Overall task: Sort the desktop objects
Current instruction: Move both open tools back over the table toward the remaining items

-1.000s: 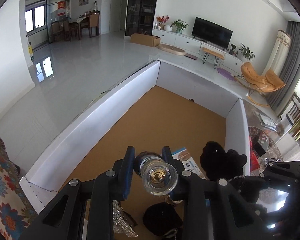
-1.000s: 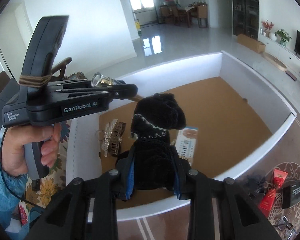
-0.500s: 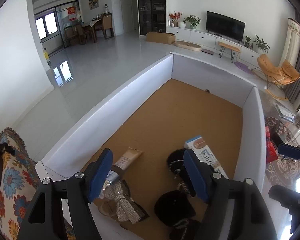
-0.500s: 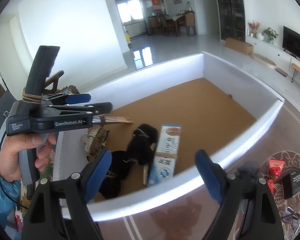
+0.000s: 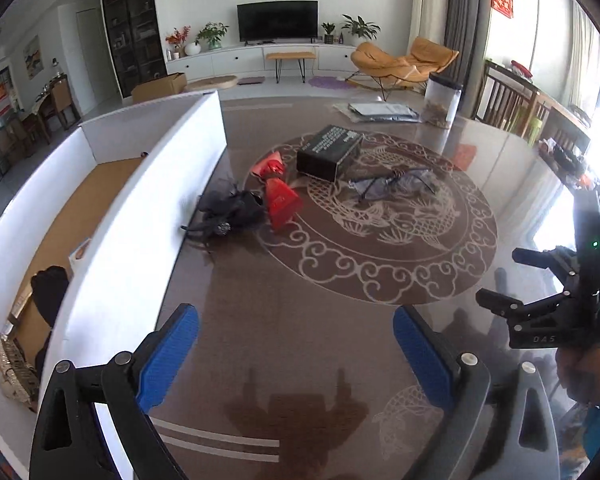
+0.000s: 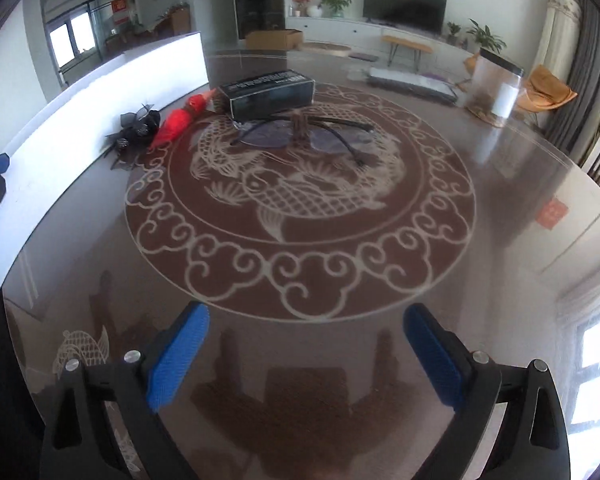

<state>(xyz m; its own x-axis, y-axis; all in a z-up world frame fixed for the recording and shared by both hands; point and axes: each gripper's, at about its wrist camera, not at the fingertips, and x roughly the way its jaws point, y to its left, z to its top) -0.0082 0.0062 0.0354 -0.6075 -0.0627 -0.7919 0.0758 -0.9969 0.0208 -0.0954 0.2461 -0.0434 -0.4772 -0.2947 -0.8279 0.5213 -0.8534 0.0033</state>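
Over table point(image 6: 500, 200), left gripper point(image 5: 296, 344), right gripper point(image 6: 306, 344), jaws opening, empty

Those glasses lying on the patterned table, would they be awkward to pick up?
Probably. The glasses have thin dark arms spread open, so they would likely swivel or fold if pinched at one end. The lenses look clear and fragile, best not squeezed. They lie flat on a glossy table and might slide when nudged.

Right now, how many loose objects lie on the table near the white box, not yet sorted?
4: a black hair accessory against the white box, a red item touching it, a dark carton behind, and glasses mid-table. Others may be hidden.
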